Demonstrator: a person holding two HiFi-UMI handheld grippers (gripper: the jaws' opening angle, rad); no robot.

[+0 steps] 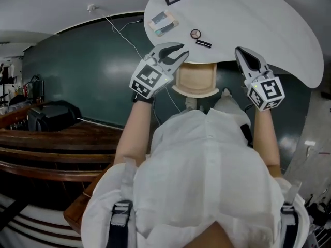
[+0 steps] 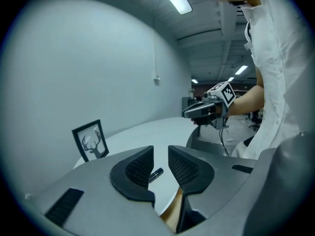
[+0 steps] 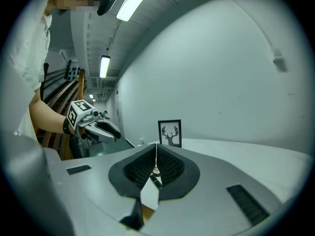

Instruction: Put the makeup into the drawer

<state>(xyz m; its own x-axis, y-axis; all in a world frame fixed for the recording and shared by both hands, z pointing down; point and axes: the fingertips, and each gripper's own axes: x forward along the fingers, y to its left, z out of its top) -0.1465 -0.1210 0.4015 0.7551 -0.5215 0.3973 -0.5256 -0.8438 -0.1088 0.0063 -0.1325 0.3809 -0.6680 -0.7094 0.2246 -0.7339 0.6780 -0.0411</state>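
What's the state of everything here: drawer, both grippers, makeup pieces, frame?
drawer: pulled open, nothing visible inside
left gripper: open, empty
right gripper: shut, empty
lipstick: lying on the table, not in drawer
round compact: flat on table; lid state unclear
palette box: flat on table
picture frame: standing upright

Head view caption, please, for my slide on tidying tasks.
Left gripper open and right gripper shut beside the open drawer; lipstick and compact lie on the white table.

Smooth matt white tabletop (image 1: 258,19), pale plain wood drawer (image 1: 195,79), glossy black makeup tube (image 1: 204,44), white cloth shirt (image 1: 207,159).
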